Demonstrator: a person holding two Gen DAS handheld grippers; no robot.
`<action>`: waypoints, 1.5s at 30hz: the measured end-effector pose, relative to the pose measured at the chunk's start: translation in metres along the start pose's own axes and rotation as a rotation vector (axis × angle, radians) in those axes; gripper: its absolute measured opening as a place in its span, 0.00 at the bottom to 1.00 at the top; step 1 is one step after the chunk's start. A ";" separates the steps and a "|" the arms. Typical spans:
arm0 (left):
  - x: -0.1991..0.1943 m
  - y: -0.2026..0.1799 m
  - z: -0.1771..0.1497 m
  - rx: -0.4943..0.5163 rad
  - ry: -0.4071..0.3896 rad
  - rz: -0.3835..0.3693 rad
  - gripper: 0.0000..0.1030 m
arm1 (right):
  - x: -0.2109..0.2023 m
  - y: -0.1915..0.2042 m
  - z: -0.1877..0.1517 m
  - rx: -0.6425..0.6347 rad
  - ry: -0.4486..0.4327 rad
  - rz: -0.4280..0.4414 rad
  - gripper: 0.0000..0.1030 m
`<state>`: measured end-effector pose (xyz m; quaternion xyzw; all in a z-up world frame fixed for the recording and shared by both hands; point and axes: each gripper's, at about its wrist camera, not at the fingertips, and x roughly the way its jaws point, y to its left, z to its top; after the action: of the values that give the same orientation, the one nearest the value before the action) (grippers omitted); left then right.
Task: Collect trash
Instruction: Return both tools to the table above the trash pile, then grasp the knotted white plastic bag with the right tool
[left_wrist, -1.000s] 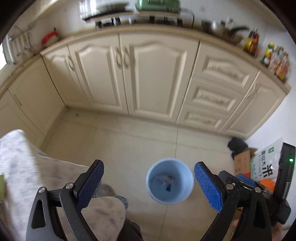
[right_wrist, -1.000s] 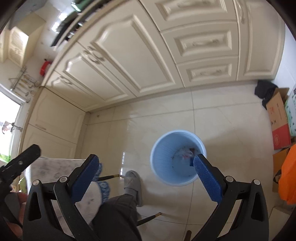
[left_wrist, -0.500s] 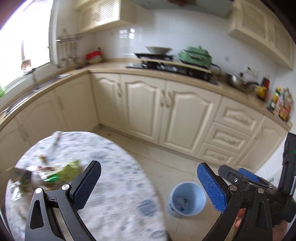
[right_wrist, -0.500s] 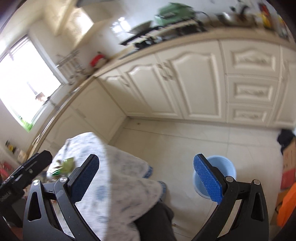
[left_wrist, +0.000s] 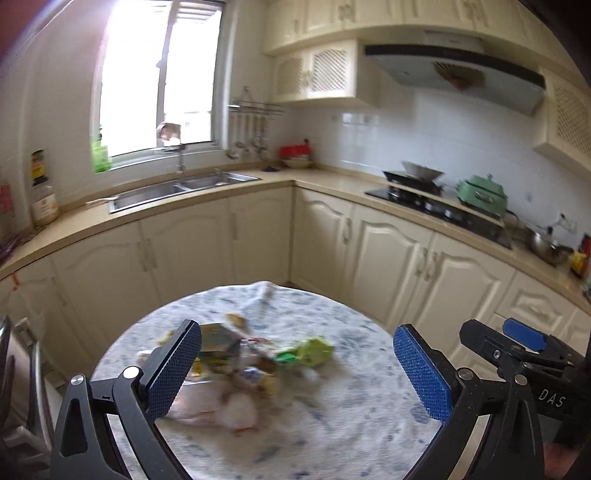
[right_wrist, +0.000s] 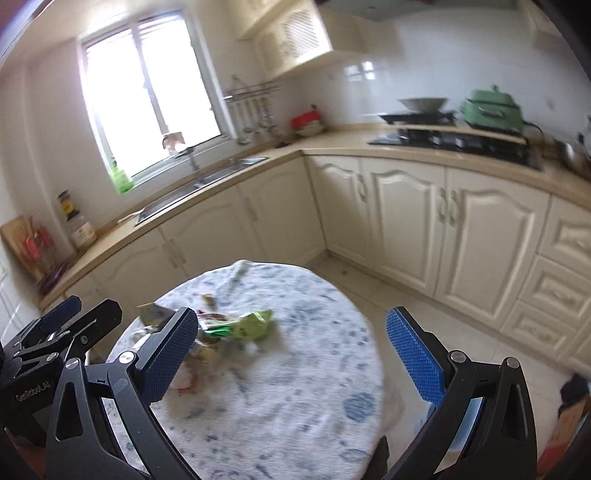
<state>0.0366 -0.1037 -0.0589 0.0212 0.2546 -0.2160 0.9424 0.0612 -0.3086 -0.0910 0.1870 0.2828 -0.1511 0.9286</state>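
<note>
A pile of trash (left_wrist: 240, 369) lies on a round table (left_wrist: 351, 406) with a white and blue cloth: a green wrapper (left_wrist: 310, 350), a yellow-green packet (left_wrist: 218, 341) and crumpled plastic (left_wrist: 207, 402). The image is blurred. My left gripper (left_wrist: 295, 373) is open and empty, hanging above the pile. My right gripper (right_wrist: 291, 354) is open and empty, above the table to the right of the trash (right_wrist: 221, 328). The green wrapper shows in the right wrist view (right_wrist: 255, 323). The right gripper also shows in the left wrist view (left_wrist: 517, 343), and the left gripper in the right wrist view (right_wrist: 59, 328).
Cream kitchen cabinets (left_wrist: 388, 254) run behind the table, with a sink (left_wrist: 177, 188) under the window and a stove (left_wrist: 436, 206) with a green pot (left_wrist: 482, 194). The tiled floor (right_wrist: 443, 325) lies right of the table.
Both grippers have swung up and left from the blue bin on the floor to the table with the trash. Both stayed open.
</note>
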 end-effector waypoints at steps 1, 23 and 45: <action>-0.004 0.004 -0.003 -0.015 -0.005 0.015 0.99 | 0.001 0.009 0.000 -0.020 0.001 0.009 1.00; -0.025 0.086 -0.047 -0.203 0.024 0.198 0.99 | 0.068 0.122 -0.025 -0.283 0.129 0.160 1.00; 0.107 0.157 -0.083 -0.293 0.261 0.271 0.99 | 0.227 0.193 -0.137 -0.584 0.565 0.309 0.93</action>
<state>0.1458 0.0084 -0.1942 -0.0541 0.3979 -0.0439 0.9148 0.2517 -0.1177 -0.2781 -0.0093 0.5255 0.1329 0.8403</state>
